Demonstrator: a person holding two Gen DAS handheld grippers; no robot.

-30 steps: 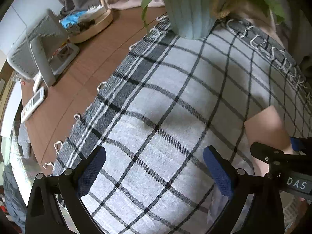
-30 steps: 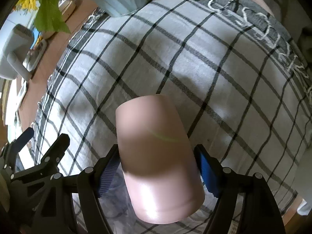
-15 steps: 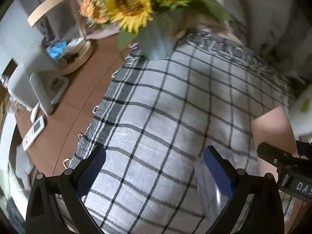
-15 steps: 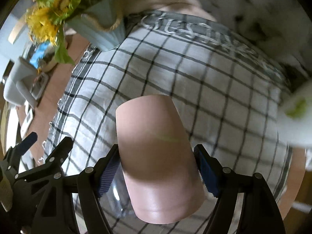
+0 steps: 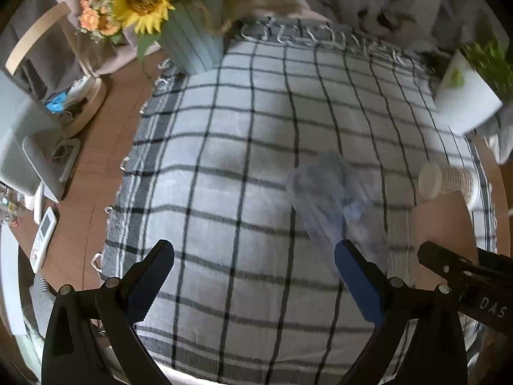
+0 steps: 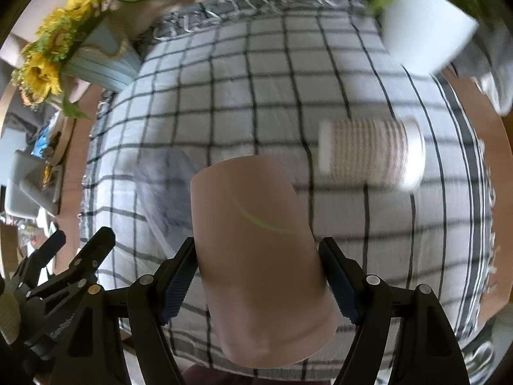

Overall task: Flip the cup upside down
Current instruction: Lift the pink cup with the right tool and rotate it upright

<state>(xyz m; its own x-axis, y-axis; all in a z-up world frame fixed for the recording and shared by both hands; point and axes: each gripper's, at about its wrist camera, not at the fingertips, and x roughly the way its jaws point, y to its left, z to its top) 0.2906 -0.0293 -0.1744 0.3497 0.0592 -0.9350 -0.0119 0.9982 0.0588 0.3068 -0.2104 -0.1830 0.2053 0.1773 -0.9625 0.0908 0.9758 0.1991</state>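
Cup (image 6: 256,256): pink, smooth, rigid, prob light; held mid-air above checked cloth (image 6: 256,96), tilted. My right gripper (image 6: 258,276) clamps its mid-body, pads both sides. Glossy wall, could slip, so I'd grip firm at mid-height. Left gripper (image 5: 253,276) spread wide, holding nothing.

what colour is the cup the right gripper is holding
Pale pink, with a thin green arc on its side; the cup shows best in the right wrist view.
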